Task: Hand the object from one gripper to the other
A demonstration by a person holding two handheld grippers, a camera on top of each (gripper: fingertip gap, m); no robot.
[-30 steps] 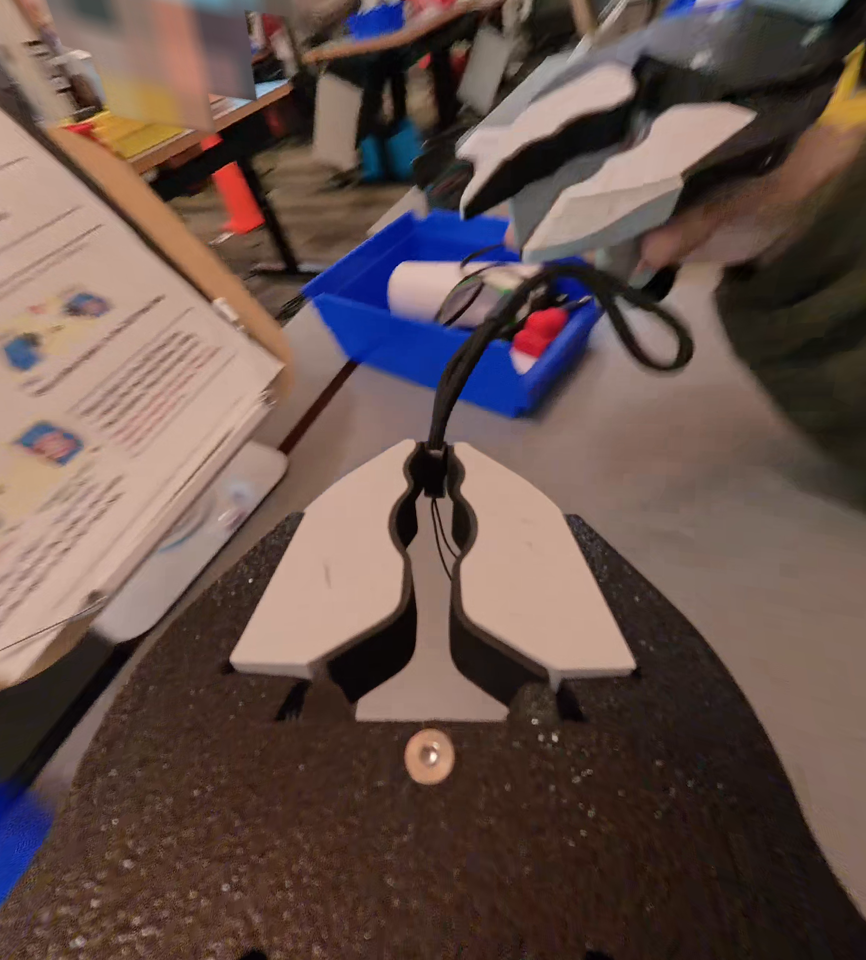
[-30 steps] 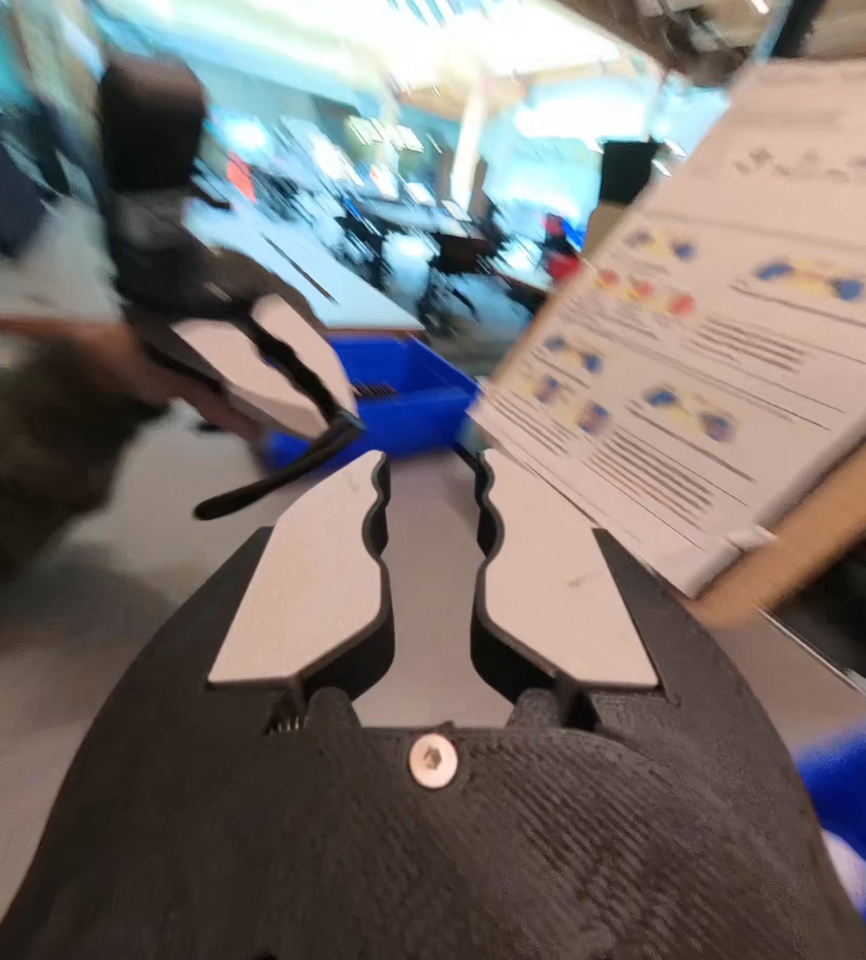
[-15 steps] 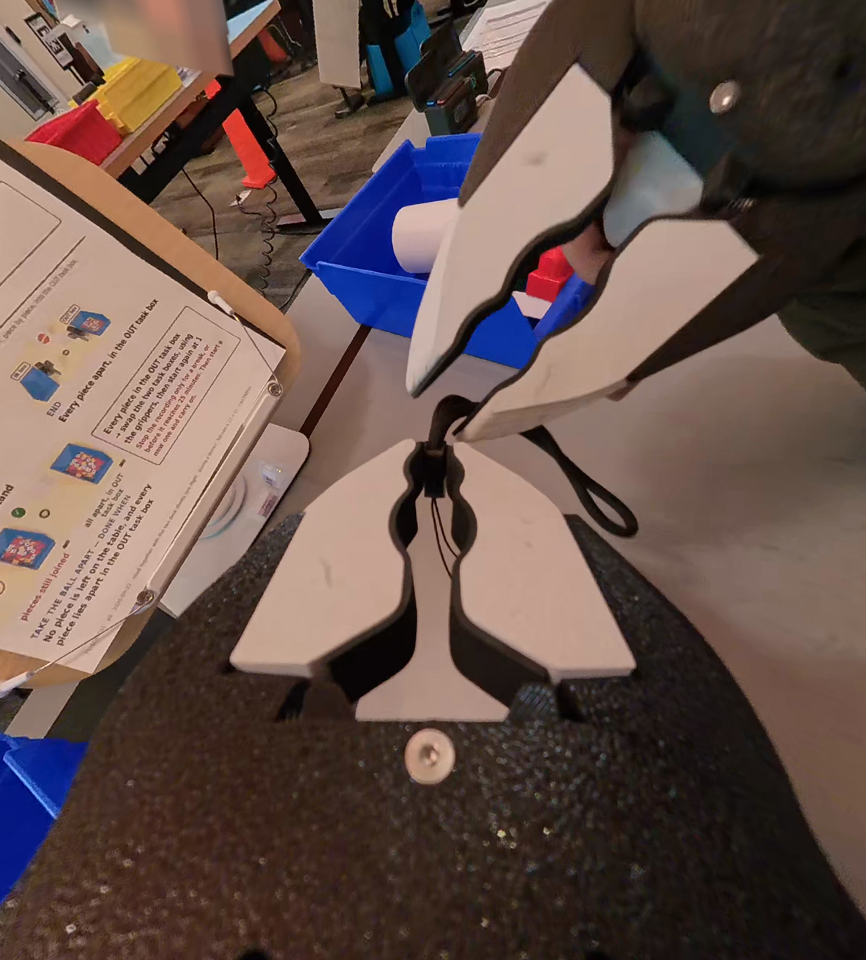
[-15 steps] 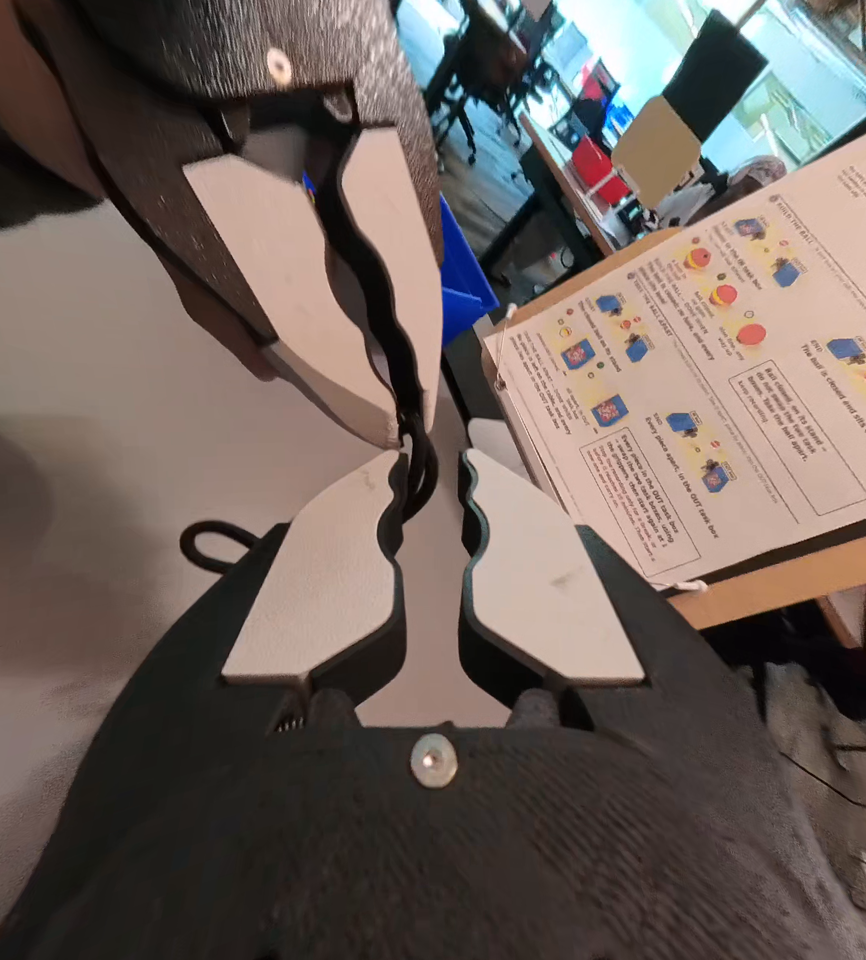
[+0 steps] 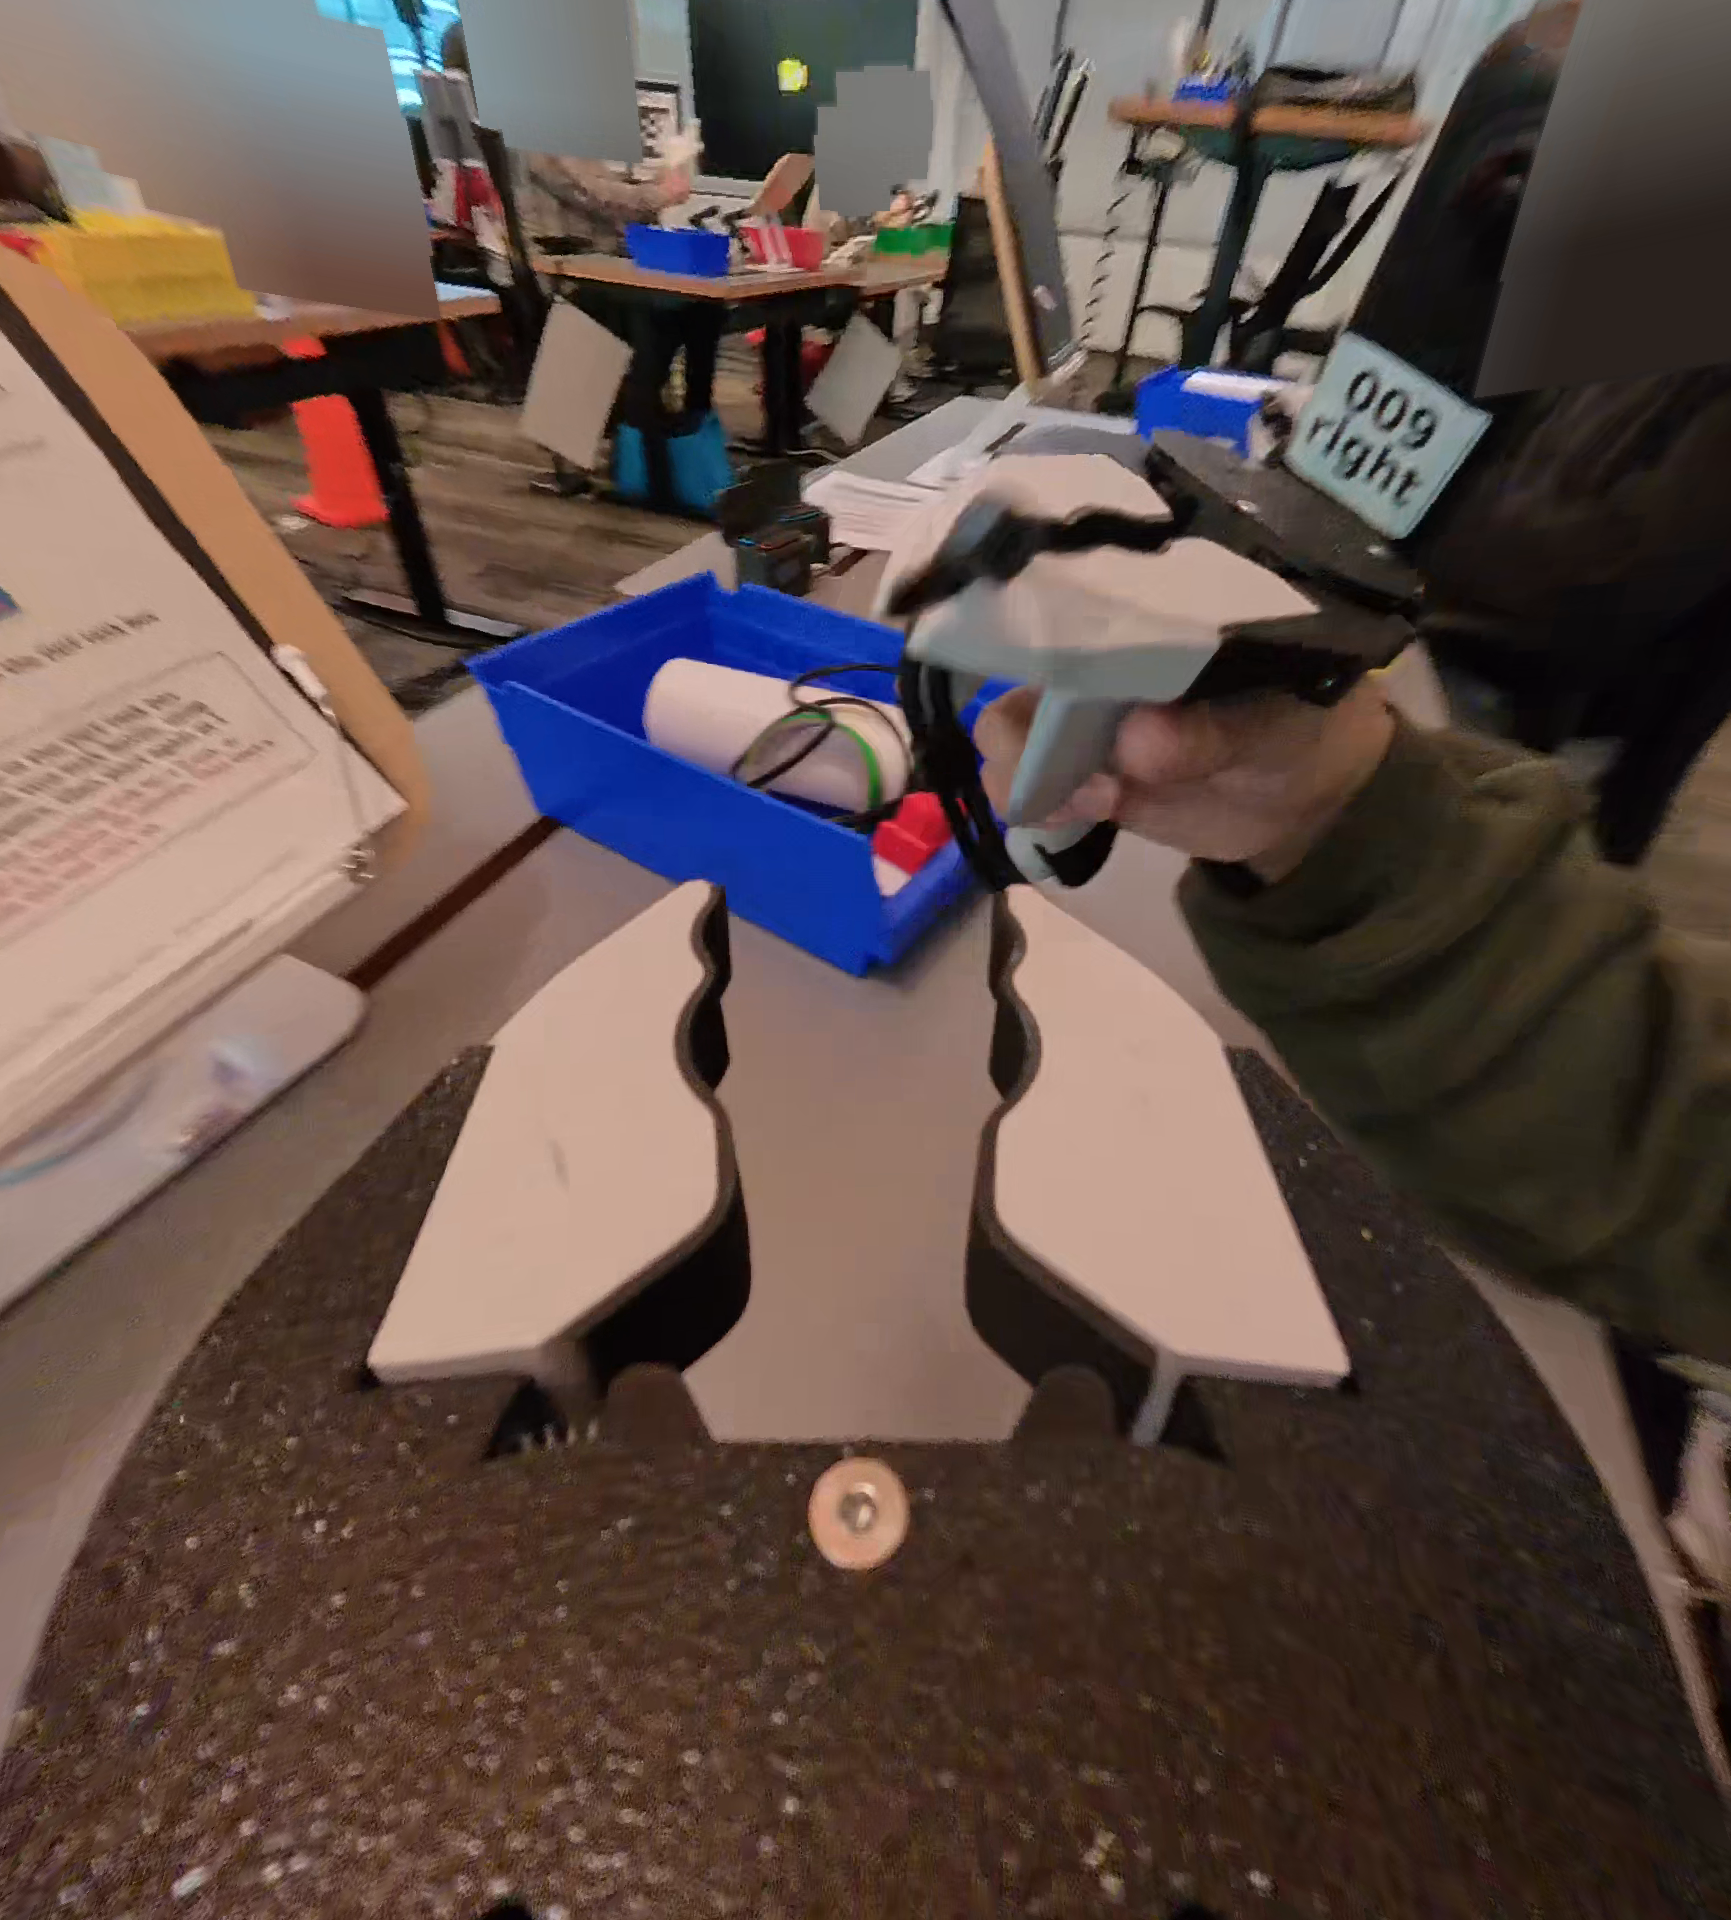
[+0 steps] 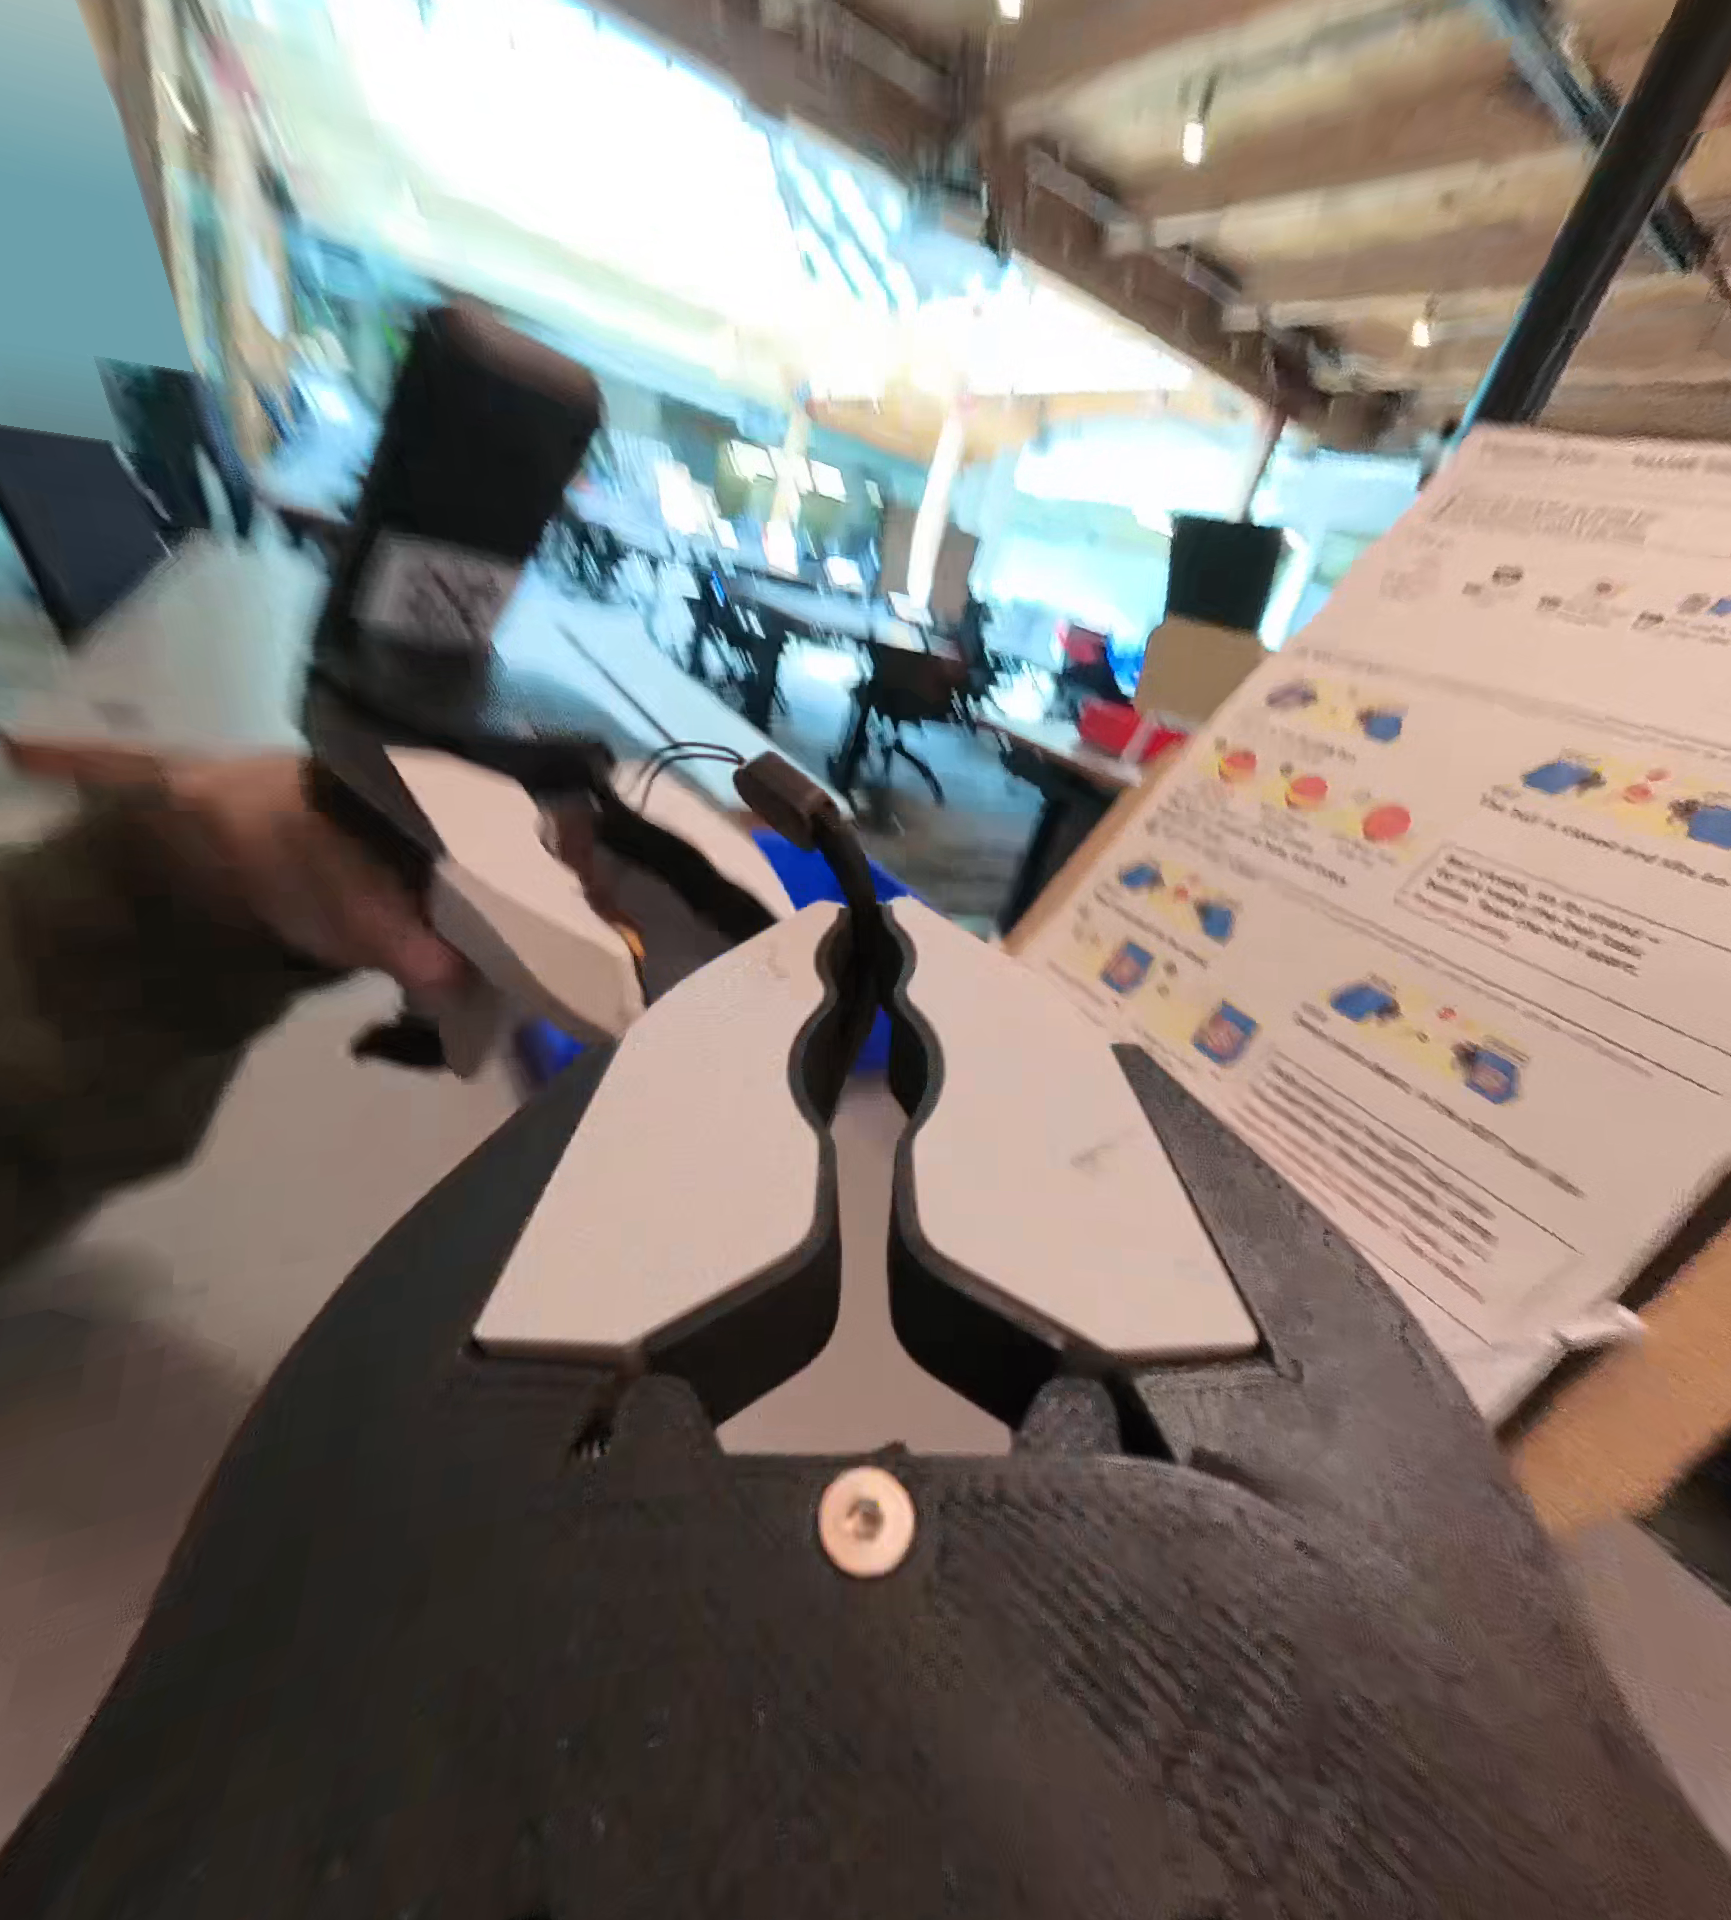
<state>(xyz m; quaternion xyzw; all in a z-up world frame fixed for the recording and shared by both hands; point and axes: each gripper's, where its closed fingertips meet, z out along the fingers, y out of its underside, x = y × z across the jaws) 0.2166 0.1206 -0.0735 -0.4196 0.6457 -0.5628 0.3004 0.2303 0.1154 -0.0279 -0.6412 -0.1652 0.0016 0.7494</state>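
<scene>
1. Now the left gripper point(image 5: 856, 914) stands with its two grey fingers point(image 5: 570, 1153) spread wide, bare table surface between them and nothing in their grasp.
2. Beyond its fingertips sits a blue bin point(image 5: 674, 790) holding a white roll point(image 5: 726, 717), a thin looped wire and a small red piece point(image 5: 908, 831).
3. Ahead and to the right of those fingers, a hand point(image 5: 1225, 774) in a dark green sleeve point(image 5: 1495, 1029) holds the right gripper point(image 6: 866, 920) by its handle.
4. That right gripper has its fingers point(image 6: 695, 1153) drawn nearly together, pinching a black cord point(image 6: 861, 914) at the tips.
5. The cord sticks up past the tips and ends in a short black sleeve point(image 6: 783, 795); in the left wrist view it hangs below the gripper as a dark loop point(image 5: 954, 779).
6. A printed instruction sheet point(image 6: 1463, 894) on a tan board leans just right of the right fingers, and the same sheet stands left of the left ones.
</scene>
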